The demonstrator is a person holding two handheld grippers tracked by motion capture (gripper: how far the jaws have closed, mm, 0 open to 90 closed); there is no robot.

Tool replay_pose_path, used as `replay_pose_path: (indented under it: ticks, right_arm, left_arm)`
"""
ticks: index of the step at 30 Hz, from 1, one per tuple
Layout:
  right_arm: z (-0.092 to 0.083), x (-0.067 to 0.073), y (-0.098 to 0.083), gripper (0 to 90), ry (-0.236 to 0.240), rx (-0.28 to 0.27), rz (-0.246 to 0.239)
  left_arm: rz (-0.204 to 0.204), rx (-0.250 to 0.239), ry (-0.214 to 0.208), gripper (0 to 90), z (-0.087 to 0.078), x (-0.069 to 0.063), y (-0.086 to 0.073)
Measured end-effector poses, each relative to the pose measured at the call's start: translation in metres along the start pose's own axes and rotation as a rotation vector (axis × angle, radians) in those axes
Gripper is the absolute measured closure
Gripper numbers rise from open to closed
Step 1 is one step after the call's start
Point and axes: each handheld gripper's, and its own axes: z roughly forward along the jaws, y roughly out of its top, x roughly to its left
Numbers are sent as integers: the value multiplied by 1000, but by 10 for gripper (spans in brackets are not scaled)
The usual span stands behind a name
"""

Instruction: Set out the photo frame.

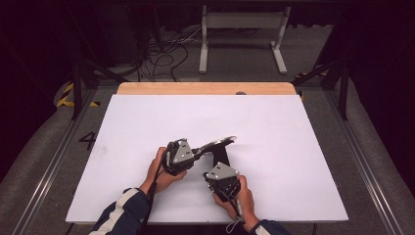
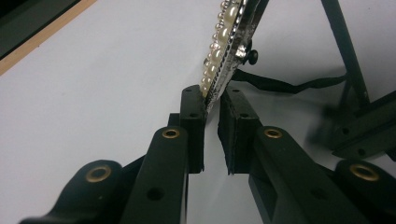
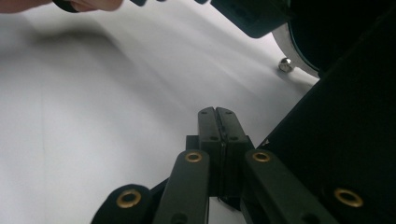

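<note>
My left tool (image 2: 212, 105) is pinched narrow on the rim of a silver oval picture frame edged with pearl beads (image 2: 227, 44); the pads press both faces of its lower edge. In the high view the frame (image 1: 215, 143) tilts up over the middle of the white worktop (image 1: 274, 127), lifted at an angle from my left tool (image 1: 195, 152). Its black back stand (image 2: 343, 44) splays out behind it, with a black cord trailing below. My right tool (image 3: 216, 114) has its jaws pressed flat together with nothing between them, sitting just beside the frame's dark back panel (image 3: 345, 140). In the high view my right tool (image 1: 219, 172) is right beneath the frame.
</note>
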Motion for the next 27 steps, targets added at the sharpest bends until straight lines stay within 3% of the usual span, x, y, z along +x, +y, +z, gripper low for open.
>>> replay_pose_path:
  ticks: [14, 17, 27]
  right_arm:
    - [-8, -18, -5, 900, 39, 9, 63]
    - [-9, -21, -8, 900, 33, 6, 47]
    - [-13, -30, -11, 900, 34, 9, 64]
  left_arm:
    - [21, 11, -11, 805, -1, -4, 2]
    - [28, 12, -12, 805, -1, -5, 3]
    - [48, 17, -23, 805, -2, -10, 5]
